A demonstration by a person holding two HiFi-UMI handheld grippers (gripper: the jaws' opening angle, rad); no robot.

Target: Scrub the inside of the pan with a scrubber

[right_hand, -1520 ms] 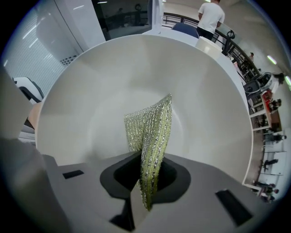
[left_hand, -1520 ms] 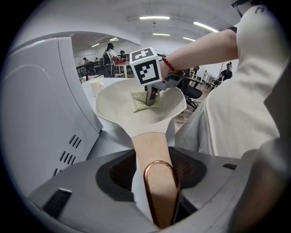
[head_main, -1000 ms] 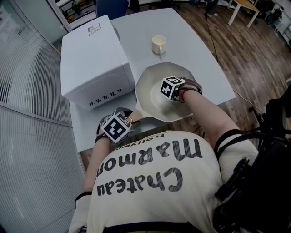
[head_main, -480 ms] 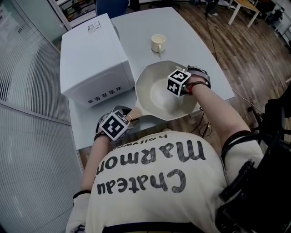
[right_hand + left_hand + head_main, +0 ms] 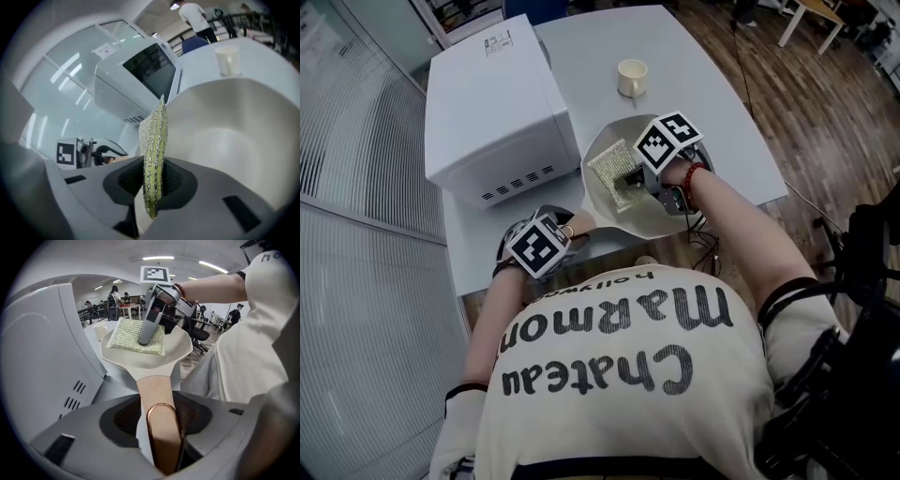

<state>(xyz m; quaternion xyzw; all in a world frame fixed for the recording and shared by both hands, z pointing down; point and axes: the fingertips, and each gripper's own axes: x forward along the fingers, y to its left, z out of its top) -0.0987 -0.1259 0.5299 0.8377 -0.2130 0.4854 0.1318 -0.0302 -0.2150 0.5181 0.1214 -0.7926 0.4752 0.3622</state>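
A cream pan (image 5: 661, 211) (image 5: 145, 362) (image 5: 234, 136) is tilted up at the table's front edge. Its tan handle (image 5: 157, 401) with a copper loop runs back between the jaws of my left gripper (image 5: 539, 246) (image 5: 161, 427), which is shut on it. My right gripper (image 5: 652, 183) (image 5: 147, 329) (image 5: 152, 183) is shut on a flat glittery yellow-green scrubber (image 5: 614, 175) (image 5: 136, 336) (image 5: 153, 150). The scrubber sits inside the pan, against its left inner wall.
A white microwave (image 5: 492, 108) (image 5: 140, 79) stands just left of the pan on the pale table (image 5: 694, 94). A cream cup (image 5: 631, 78) (image 5: 227, 61) is behind the pan. Wood floor lies to the right. The person's torso is close to the table edge.
The pan has tipped up toward the right. My right gripper rose and turned, so the scrubber now shows against the pan's left inner wall. The left gripper stayed on the handle.
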